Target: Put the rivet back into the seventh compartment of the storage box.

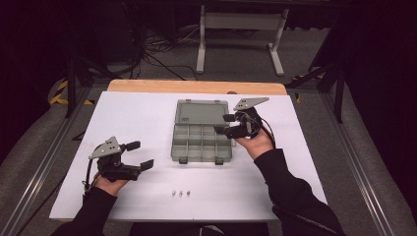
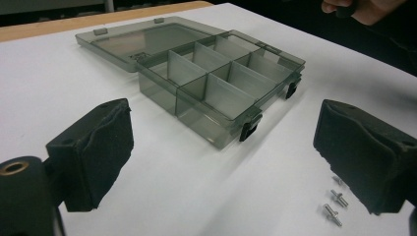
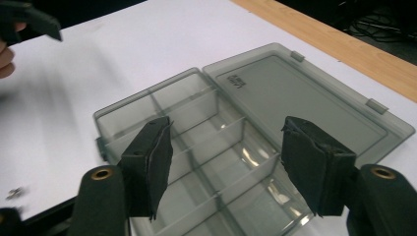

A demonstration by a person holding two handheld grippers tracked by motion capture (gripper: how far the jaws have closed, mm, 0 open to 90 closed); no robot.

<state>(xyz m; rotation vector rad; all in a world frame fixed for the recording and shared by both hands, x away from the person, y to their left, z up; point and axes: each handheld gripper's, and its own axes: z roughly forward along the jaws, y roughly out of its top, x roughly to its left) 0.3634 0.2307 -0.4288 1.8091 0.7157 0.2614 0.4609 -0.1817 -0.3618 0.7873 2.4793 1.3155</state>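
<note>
White-covered bench (image 1: 147, 118) carrying an open smoky-grey plastic compartment box (image 1: 201, 142), lid lying flat, probably for loading three small metal pins (image 1: 180, 193). Left gripper (image 1: 140, 155) hovering nearby, jaws apart; right gripper (image 1: 225, 124) reaching over the compartments, jaws apart, holding nothing.

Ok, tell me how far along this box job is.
Done: the grey organizer box lies open, lid flat behind it. In hand: nothing; the left gripper is open near the table's front left, and the right gripper hangs open over the box's right side. Left: the three small metal pins lie on the white table, and the compartments look empty.
</note>
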